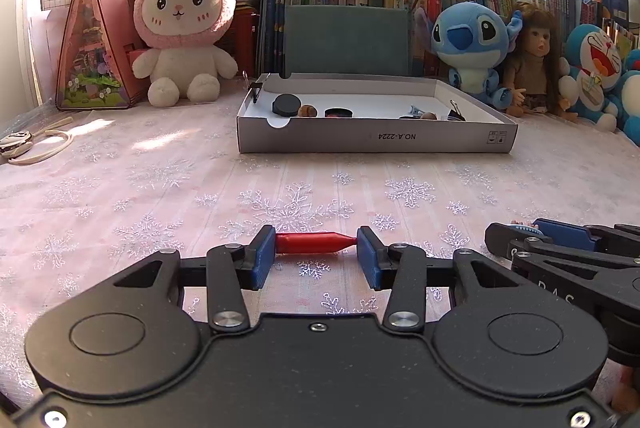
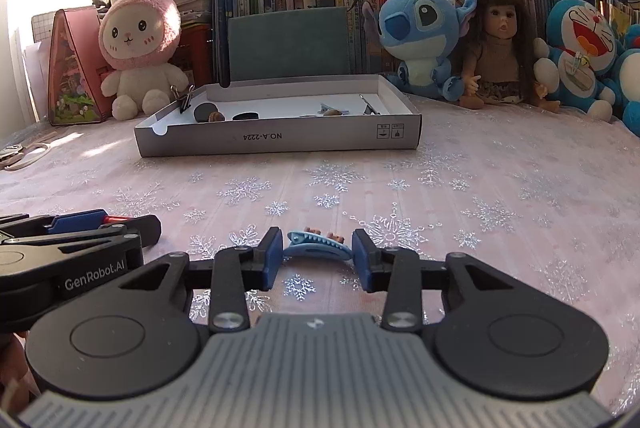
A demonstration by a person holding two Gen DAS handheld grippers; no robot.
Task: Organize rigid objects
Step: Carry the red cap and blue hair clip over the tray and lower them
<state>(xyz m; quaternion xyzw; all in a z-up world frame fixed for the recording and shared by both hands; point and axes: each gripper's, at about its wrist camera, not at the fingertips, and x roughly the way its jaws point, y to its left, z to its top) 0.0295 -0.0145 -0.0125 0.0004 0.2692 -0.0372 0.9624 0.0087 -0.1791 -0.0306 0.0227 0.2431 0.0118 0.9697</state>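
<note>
Near edge of the table: left gripper [image 1: 316,255] is clamping a red cap [image 1: 314,242] endwise, right gripper [image 2: 318,256] is pinching a blue clip [image 2: 316,247]; both are wanting level lifts to the far box [image 1: 376,138], released inside.

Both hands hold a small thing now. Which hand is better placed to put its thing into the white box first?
Probably the left. In its view the white box lies almost straight ahead of the red piece; in the right view the box is off to the left of the blue hair clip.
</note>
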